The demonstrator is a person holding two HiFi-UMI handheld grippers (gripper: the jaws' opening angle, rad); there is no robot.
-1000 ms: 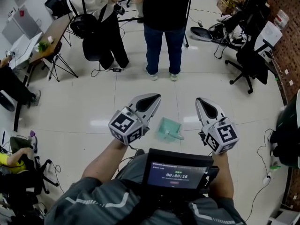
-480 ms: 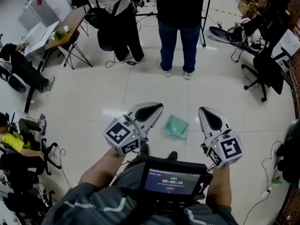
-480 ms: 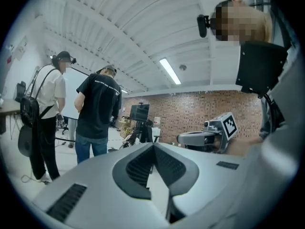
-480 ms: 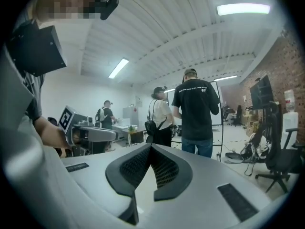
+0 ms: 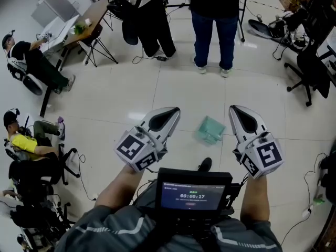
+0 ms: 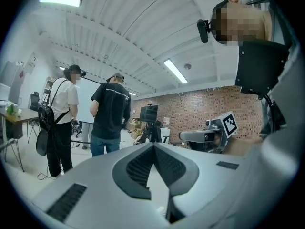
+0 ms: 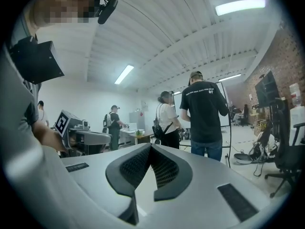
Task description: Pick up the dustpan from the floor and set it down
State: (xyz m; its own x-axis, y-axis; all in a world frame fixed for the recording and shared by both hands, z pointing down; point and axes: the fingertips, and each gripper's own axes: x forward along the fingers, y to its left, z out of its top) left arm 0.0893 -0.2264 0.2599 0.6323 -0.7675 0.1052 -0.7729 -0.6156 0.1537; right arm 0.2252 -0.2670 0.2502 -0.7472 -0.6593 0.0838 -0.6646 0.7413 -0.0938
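Now we hold our left gripper (image 5: pixel 173 111) and right gripper (image 5: pixel 234 109) level, each with jaws pressed together on nothing, while the pale green dustpan (image 5: pixel 210 129) lies on the floor (image 5: pixel 105 104) below and between them, nearer the right.

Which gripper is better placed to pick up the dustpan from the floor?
Probably the right gripper: in the head view the dustpan lies just beside it, farther from the left gripper. Both are shut now.

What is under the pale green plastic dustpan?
The pale green plastic dustpan lies on the glossy white tiled floor. The patch beneath it is covered, so anything there cannot be seen.
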